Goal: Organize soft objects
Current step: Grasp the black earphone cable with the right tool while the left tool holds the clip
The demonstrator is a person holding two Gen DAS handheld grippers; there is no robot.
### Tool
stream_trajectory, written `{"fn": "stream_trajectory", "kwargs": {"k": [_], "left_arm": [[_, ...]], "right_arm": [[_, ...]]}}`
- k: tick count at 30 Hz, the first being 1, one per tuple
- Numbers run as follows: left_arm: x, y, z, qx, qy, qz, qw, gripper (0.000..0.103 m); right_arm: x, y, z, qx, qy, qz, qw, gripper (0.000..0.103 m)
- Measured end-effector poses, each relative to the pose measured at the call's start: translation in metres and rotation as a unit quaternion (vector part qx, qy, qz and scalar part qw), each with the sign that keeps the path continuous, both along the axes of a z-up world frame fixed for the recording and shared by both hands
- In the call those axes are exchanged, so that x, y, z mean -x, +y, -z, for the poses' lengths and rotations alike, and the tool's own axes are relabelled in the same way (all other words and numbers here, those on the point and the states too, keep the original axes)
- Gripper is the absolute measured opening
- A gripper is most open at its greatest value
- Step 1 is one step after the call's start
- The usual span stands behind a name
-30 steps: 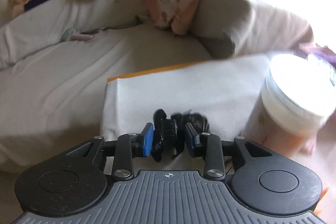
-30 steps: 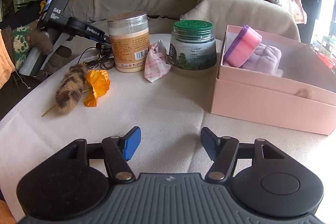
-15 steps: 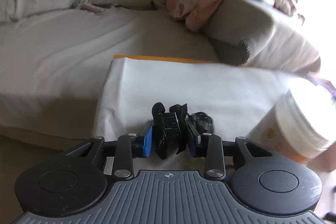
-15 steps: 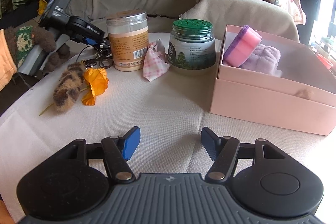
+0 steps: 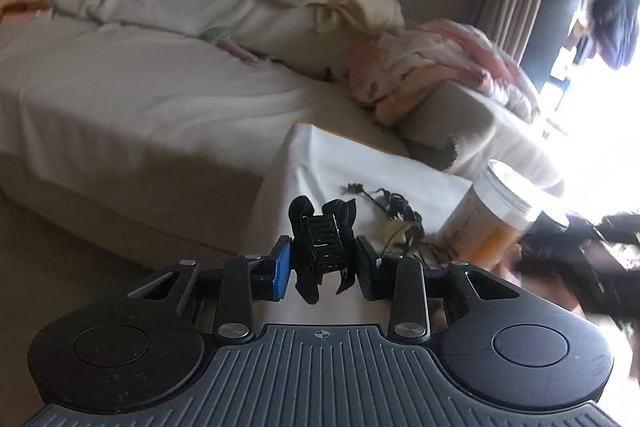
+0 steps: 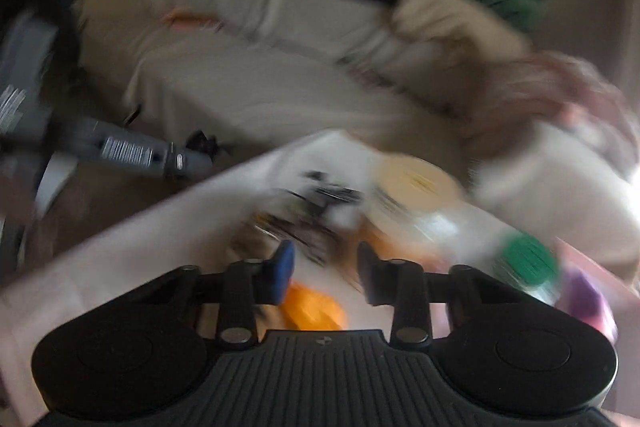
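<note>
The left gripper (image 5: 324, 261) pinches a black hair clip (image 5: 323, 251) above the desk (image 5: 320, 163), so keep squeezing. The right gripper (image 6: 325, 269) is closing on nothing; slow it down, its view's blurry.

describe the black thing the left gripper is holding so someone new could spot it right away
Start at the white-clothed table in front of the grey sofa. Just above its near edge, the left gripper is shut on a black hair claw clip. Unlike the loose dark cable tangle behind it, the clip has a row of comb-like teeth.
</note>
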State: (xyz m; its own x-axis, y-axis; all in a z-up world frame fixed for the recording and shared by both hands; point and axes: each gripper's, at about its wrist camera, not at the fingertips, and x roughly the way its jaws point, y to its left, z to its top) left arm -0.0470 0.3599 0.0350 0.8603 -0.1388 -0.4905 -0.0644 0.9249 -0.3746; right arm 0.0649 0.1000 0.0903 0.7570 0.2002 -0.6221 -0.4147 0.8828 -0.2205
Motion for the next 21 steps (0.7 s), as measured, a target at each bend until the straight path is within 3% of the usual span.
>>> {"fn": "stream_trajectory", "kwargs": {"k": [3, 5, 9, 14, 17, 19, 21], "left_arm": [[0.018, 0.000, 0.007, 0.045, -0.026, 0.003, 0.9987, 0.037], [0.022, -0.010, 0.015, 0.063, -0.041, 0.002, 0.9972, 0.037], [0.028, -0.025, 0.022, 0.061, -0.079, 0.007, 0.9950, 0.037], [0.026, -0.021, 0.025, 0.078, -0.086, 0.012, 0.9931, 0.037], [0.024, -0.018, 0.026, 0.087, -0.085, 0.010, 0.9926, 0.037], [0.026, -0.015, 0.028, 0.096, -0.086, -0.004, 0.9917, 0.037], [0.027, -0.013, 0.029, 0.100, -0.085, -0.017, 0.9912, 0.037]], "right_arm": [[-0.076, 0.025, -0.034, 0.024, 0.105, 0.026, 0.994, 0.032], [-0.129, 0.031, -0.044, 0.025, 0.183, 0.067, 0.981, 0.032], [-0.193, 0.033, -0.022, 0.045, 0.284, 0.139, 0.948, 0.032], [-0.214, 0.043, 0.010, 0.090, 0.300, 0.164, 0.935, 0.030], [-0.216, 0.050, 0.026, 0.118, 0.314, 0.165, 0.927, 0.019], [-0.210, 0.055, 0.032, 0.145, 0.305, 0.160, 0.927, 0.018], [-0.201, 0.056, 0.024, 0.136, 0.308, 0.143, 0.931, 0.011]]}}
